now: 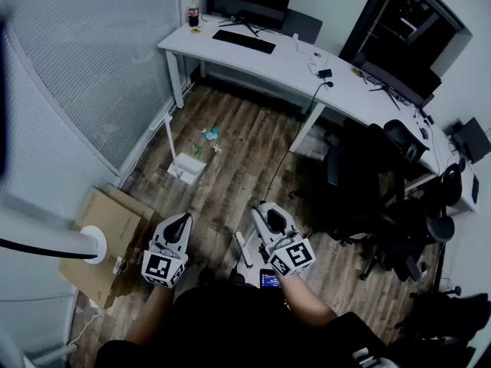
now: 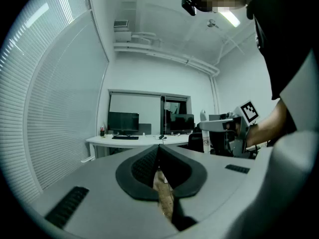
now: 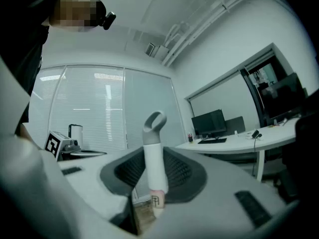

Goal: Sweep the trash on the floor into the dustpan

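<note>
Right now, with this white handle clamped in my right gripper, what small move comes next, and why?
Probably step forward. The right gripper is shut on the white handle with a grey loop, but the small blue and green scraps and the white dustpan lie well ahead on the brown wooden floor.

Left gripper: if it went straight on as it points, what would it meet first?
Probably the long white desk across the room; the way before it looks free, though depth is unclear.
</note>
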The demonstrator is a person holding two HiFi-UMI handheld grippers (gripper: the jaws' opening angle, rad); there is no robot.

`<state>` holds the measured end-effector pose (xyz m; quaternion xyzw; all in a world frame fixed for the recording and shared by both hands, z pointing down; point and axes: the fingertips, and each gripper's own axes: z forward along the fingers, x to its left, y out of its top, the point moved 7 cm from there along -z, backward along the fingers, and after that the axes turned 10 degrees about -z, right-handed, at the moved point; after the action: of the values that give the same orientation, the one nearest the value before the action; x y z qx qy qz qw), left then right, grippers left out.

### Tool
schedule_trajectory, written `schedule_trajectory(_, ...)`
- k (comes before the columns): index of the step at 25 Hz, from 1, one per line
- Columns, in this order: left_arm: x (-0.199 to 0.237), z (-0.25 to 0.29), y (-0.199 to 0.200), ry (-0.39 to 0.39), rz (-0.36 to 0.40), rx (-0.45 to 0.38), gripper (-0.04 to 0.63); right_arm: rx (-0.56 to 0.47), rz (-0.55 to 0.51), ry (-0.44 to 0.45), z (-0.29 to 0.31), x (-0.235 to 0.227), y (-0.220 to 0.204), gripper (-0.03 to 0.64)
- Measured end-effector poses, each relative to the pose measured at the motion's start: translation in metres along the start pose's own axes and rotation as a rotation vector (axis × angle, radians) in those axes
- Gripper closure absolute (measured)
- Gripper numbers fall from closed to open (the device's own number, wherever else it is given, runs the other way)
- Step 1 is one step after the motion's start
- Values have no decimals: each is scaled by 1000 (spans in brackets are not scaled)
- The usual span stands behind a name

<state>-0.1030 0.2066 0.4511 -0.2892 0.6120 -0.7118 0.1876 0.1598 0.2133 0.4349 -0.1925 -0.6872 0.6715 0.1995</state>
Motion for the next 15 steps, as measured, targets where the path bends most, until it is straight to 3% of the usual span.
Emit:
schedule_trajectory(7,-1,-8,-4,8,-26,10,600,-1,8,-33,-12,-4,4,506)
schedule_trajectory(15,-7,-2,-9,16,-30,24,600,-28,20,-12,-10,-8,7,506)
